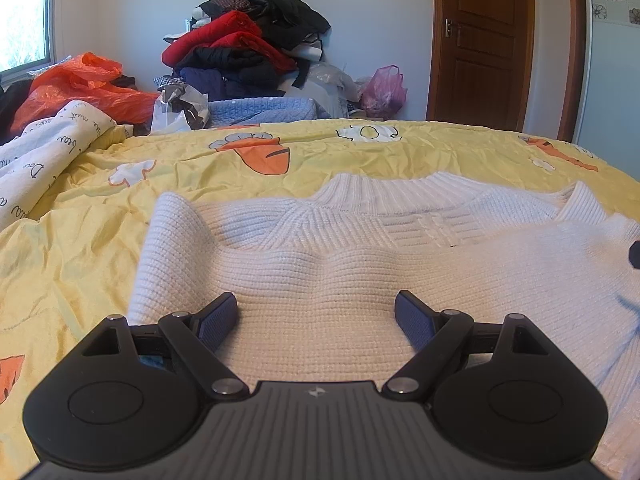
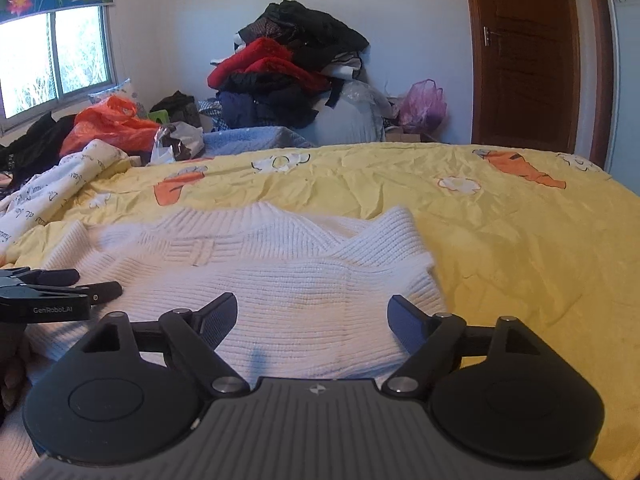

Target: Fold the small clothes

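Observation:
A white knitted sweater (image 1: 320, 264) lies spread on the yellow carrot-print bedsheet (image 1: 100, 240), its ribbed collar toward the far side. My left gripper (image 1: 316, 304) hovers over the sweater's near left part, open, with only knit fabric showing between the blue pads. In the right wrist view the sweater (image 2: 300, 280) has a folded-over sleeve or edge at its right side. My right gripper (image 2: 312, 304) is open above that right part, holding nothing. The left gripper (image 2: 99, 283) shows at the left edge of this view, low over the sweater.
A tall pile of red, black and navy clothes (image 1: 244, 44) rises behind the bed. An orange plastic bag (image 1: 80, 84) and a white printed blanket (image 1: 44, 156) lie at the far left. A pink bag (image 1: 384, 88) and a wooden door (image 1: 484, 40) are at the back right.

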